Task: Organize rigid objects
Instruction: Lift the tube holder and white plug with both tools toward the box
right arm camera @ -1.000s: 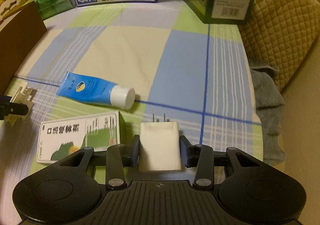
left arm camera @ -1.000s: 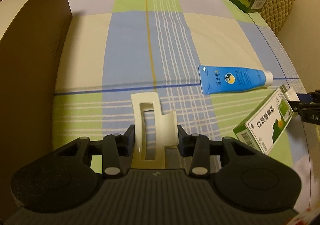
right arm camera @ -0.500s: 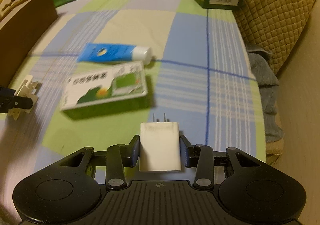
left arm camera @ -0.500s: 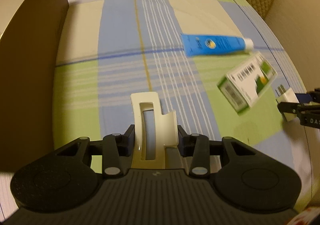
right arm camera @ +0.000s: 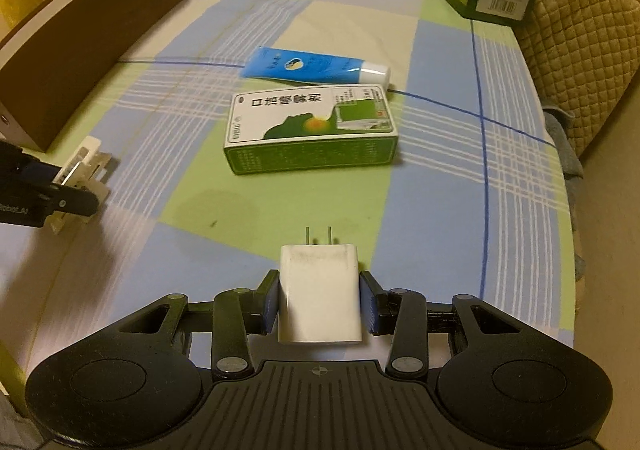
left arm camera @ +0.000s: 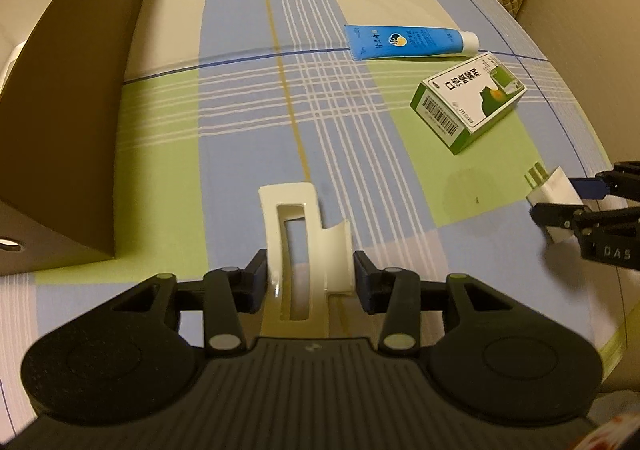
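One blue tube (right arm camera: pixel 316 67), one green carton (right arm camera: pixel 310 128), one charger (right arm camera: pixel 319 293), one cream clip (left arm camera: pixel 306 246) — two tongs (left arm camera: pixel 310 282) (right arm camera: pixel 319 304).

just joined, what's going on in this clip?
A person is tidying items on a plaid-covered table with two handheld grippers. The left gripper is shut on a cream hair clip; the right gripper is shut on a white charger plug, prongs pointing forward. A blue tube and a green medicine box lie on the cloth, close together. A brown box stands at the left.

Left hand-held gripper (left arm camera: pixel 310 274): black ribbed body, blue pads, silver screws. Right hand-held gripper (right arm camera: pixel 319 304): identical.
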### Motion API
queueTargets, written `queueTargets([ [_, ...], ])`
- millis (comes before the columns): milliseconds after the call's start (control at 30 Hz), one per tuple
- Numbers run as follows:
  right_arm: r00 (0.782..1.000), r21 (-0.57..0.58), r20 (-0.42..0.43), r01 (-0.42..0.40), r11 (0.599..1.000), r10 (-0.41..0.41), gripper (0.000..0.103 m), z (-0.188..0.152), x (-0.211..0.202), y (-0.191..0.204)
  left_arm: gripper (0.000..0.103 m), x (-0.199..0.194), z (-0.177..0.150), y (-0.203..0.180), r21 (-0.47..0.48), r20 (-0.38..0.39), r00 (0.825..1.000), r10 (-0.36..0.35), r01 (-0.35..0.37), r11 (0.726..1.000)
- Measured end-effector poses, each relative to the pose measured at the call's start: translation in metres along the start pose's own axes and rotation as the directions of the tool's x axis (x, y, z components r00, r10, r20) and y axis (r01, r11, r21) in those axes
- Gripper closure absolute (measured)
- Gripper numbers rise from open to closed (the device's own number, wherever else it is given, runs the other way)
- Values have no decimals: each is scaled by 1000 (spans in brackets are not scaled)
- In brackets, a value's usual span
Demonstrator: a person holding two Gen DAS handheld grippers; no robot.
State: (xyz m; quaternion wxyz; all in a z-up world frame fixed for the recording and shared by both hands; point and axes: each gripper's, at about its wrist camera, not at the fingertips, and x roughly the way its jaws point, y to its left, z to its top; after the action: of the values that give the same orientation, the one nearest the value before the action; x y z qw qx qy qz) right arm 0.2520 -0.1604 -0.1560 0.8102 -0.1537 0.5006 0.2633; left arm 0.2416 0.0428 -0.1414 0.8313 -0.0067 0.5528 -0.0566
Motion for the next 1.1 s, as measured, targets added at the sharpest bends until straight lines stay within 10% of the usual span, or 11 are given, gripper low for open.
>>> queueTargets([
  [1100, 989, -32, 48, -141, 990, 142, 65, 8, -34, 49, 67, -84, -25, 17, -29, 150, 988, -33, 37, 999],
])
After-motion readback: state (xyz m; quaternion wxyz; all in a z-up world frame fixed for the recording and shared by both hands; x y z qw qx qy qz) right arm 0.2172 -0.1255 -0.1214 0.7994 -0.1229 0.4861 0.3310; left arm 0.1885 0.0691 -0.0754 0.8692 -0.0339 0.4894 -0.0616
